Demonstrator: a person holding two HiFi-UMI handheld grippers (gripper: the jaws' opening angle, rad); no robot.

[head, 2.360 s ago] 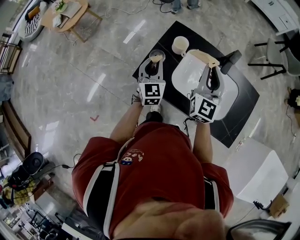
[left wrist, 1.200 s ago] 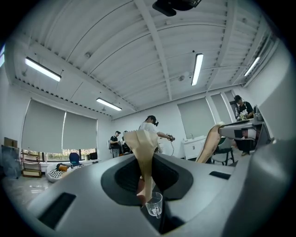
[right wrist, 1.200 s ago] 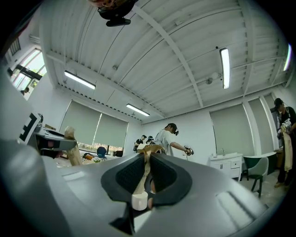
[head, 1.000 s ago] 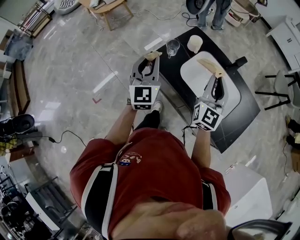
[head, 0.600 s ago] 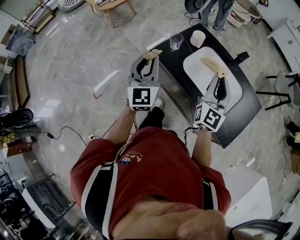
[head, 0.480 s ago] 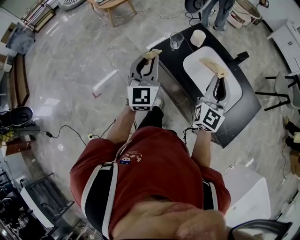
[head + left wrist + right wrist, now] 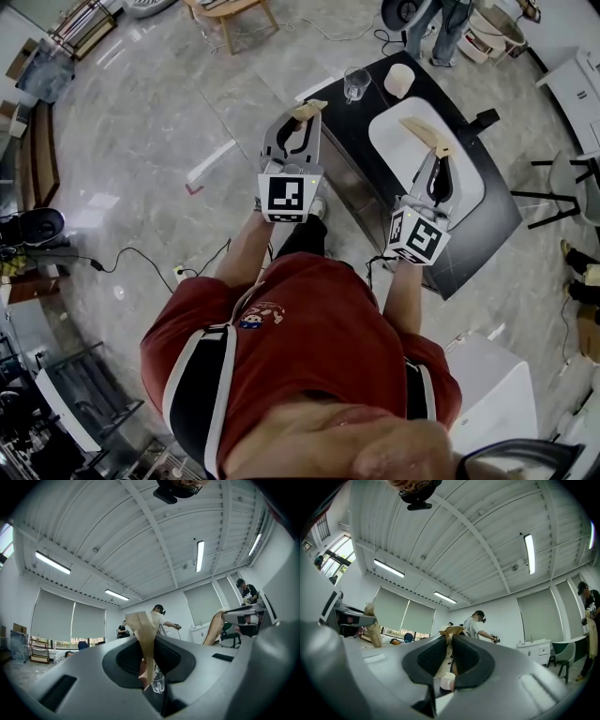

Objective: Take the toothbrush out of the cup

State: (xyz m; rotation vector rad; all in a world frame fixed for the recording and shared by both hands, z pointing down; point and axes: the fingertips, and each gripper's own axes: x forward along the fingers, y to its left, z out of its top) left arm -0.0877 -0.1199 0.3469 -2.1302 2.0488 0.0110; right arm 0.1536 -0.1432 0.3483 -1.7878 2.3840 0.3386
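Polished grey stone floor, open workroom; person in a red top stands on it with a gripper in each hand.

- Left gripper: tan pads pressed together, nothing pinched; held out roughly level, short of the table edge.
- Right gripper: pads likewise together and empty; held over the near part of the white basin.
- Glass cup: clear and upright on the black table, just beyond the left gripper's tips and in line with its jaws.
- White cup: upright, just beside the glass cup at the basin's far end.
- Toothbrush: not made out in either cup, being too small here; by the task it stands in one of them.

Handling (judged): the toothbrush is light and stiff, with a slim, smooth handle that is liable to swivel in a loose pinch. Take hold on the handle where it clears the rim and lift straight up. Either cup is light enough to tip or ride up with it, and the glass one is breakable, so the free gripper may need to steady it.

Change: a few seconds back the left gripper hung over the glass cup and the right sat deeper over the basin. Both now stand drawn back, and both cups are clear of them. The pads are closed throughout.
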